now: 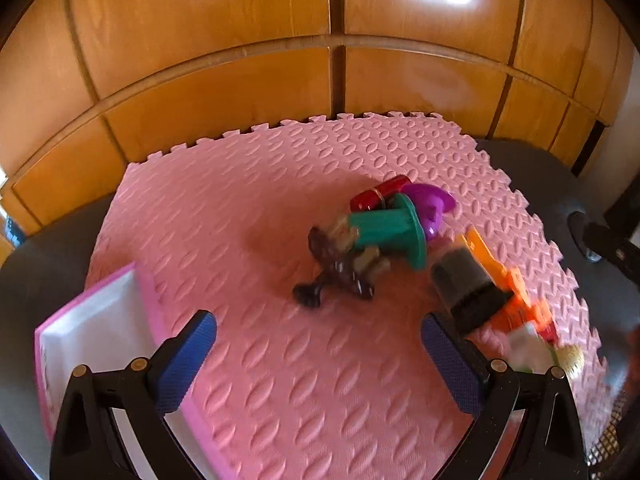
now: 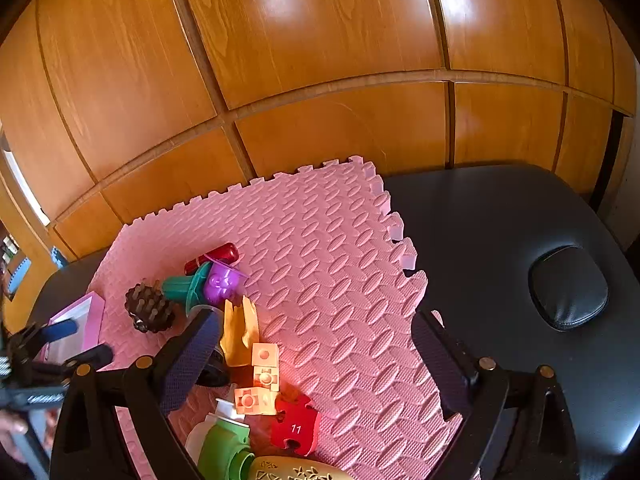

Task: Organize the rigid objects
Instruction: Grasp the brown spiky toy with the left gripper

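Here, the only readable writing is "11" on the red puzzle piece (image 2: 296,426), lying near the pink foam mat's (image 2: 340,280) front edge among scattered toys. Both the left tool (image 1: 319,360) and the right tool (image 2: 316,364) are spread open, empty. A pink tray (image 1: 96,320) sits at the mat's left edge.

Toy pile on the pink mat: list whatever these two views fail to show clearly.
- Gold patterned object: right wrist view, cut off by the bottom edge.
- Dark jar: right wrist view, mostly hidden behind the right gripper fingers.
- Dark spiky brush: left wrist view, motion-blurred, details lost.
- White tray: left wrist view, near part covered by the left gripper; contents unseen.
- Green-and-white object: left wrist view, blurred.
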A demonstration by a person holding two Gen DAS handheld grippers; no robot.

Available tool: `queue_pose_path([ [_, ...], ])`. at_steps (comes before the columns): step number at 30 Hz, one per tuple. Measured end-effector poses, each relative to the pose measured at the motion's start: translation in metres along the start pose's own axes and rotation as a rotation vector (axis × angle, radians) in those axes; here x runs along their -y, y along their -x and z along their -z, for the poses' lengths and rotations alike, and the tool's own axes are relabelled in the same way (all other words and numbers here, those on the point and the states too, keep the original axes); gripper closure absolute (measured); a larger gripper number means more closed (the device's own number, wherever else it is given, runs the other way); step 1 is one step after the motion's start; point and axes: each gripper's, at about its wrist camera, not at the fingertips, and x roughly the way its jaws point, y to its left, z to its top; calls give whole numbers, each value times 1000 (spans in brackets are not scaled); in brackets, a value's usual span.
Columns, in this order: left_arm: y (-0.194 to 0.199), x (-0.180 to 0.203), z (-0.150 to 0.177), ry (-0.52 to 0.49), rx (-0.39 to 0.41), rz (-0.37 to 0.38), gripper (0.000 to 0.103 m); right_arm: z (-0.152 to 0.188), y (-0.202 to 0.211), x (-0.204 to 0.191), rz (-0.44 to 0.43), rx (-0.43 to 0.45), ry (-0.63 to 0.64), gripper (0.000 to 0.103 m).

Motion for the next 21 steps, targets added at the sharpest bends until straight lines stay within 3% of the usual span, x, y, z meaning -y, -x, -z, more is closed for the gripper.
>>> queue_pose_path([
  [8,-42,2,-24,4,-15,1,1,-2,-4,2,-12,-18,-13,5],
  [10,-51,2,-27,14,-18,8,7,-1,-5,2,-11,-22,-9,5],
  [14,-65,5,-27,39,-44,130,50,-1,-7,0,-7,-28,0,5],
  [21,-51,4,-5,50,-6,139,51,1,-11,-1,-5,-47,9,17],
])
